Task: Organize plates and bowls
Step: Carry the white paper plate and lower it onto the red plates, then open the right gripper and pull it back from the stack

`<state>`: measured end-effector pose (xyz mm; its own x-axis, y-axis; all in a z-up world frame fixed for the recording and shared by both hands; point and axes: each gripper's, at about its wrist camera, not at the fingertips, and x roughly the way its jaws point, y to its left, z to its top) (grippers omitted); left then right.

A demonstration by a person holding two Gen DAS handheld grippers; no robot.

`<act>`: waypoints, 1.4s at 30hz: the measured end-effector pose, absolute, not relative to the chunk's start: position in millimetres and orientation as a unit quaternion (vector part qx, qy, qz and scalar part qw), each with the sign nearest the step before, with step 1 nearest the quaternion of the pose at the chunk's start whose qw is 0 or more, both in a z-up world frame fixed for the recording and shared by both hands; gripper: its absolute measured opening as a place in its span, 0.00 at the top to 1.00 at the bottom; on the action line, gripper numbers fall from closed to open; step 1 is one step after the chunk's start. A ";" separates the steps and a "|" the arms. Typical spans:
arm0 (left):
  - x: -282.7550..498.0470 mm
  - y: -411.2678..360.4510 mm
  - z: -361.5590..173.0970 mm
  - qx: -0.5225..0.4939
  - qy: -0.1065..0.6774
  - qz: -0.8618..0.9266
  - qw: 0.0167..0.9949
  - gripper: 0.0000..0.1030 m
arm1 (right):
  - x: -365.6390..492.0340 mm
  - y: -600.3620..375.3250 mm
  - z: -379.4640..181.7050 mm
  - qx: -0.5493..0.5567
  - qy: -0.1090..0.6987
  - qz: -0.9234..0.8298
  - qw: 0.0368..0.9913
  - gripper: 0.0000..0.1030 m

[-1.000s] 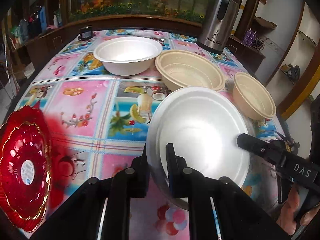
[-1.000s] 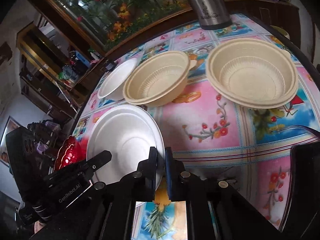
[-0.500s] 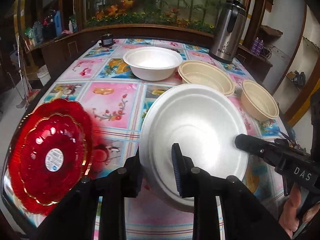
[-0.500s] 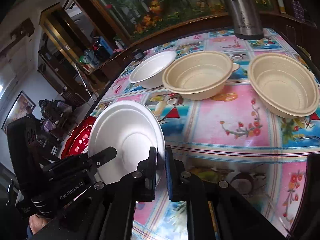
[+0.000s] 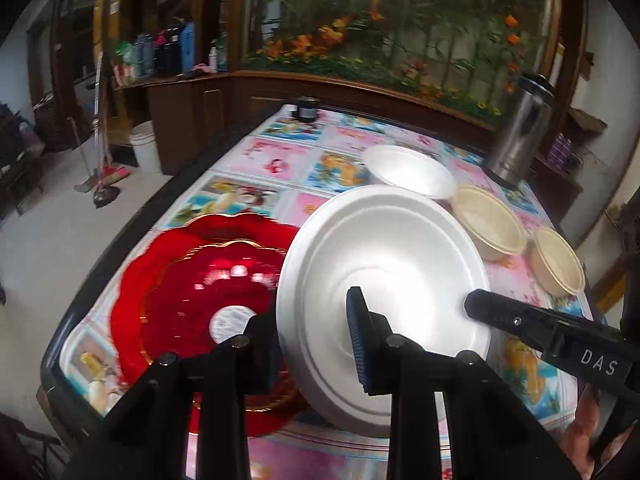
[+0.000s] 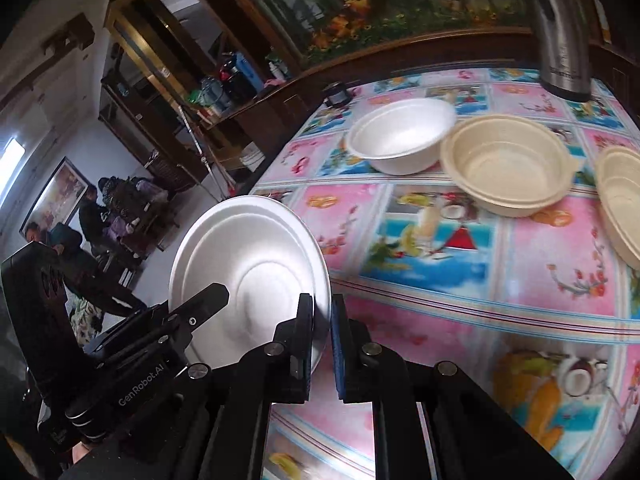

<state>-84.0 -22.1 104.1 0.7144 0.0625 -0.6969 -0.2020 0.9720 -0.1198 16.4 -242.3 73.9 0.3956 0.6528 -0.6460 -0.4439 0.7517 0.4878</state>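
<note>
A white foam plate (image 5: 384, 280) hangs tilted above the flowered table, its left edge over a red scalloped plate (image 5: 188, 280) that lies near the table's left corner. My left gripper (image 5: 312, 340) straddles the plate's near rim; its jaws are opening and the blue pad stands off the plate's face. My right gripper (image 6: 322, 320) is shut on the white foam plate (image 6: 248, 264) at its right rim. In the left wrist view the right gripper's fingers (image 5: 492, 312) reach in from the right.
A white bowl (image 6: 400, 136) and two beige bowls (image 6: 508, 160) (image 6: 620, 200) stand in a row at the back right. A steel thermos (image 6: 560, 32) stands behind them, and a small dark jar (image 5: 306, 108) at the far edge. The table's left edge (image 5: 132, 220) drops to the floor.
Both grippers have carried the white plate up and to the left, so that it now overlaps the red plate. The left jaws have widened around the rim.
</note>
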 end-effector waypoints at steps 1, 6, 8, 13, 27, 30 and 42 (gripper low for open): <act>-86.1 -14.1 103.6 -0.100 0.371 0.078 0.920 0.73 | 16.4 -232.9 73.5 0.117 0.443 0.336 0.823 0.90; -93.2 25.3 92.4 -0.125 0.375 0.108 0.912 0.73 | 25.9 -188.0 64.4 0.108 0.472 0.352 0.801 0.90; -93.3 39.1 85.1 -0.137 0.380 0.119 0.907 0.73 | 30.0 -173.0 59.1 0.103 0.482 0.356 0.794 0.90; -92.3 62.1 68.0 -0.158 0.390 0.131 0.898 0.73 | 38.6 -141.2 47.1 0.087 0.499 0.353 0.787 0.90; -84.0 81.0 46.6 -0.178 0.396 0.142 0.889 0.67 | 43.4 -110.3 25.6 0.058 0.506 0.347 0.788 0.88; -84.3 82.4 47.0 -0.179 0.393 0.144 0.890 0.54 | 44.3 -109.3 26.0 0.049 0.501 0.343 0.793 0.88; -100.1 75.6 68.7 -0.169 0.370 0.158 0.900 0.35 | 40.5 -124.6 42.5 0.066 0.470 0.360 0.803 0.53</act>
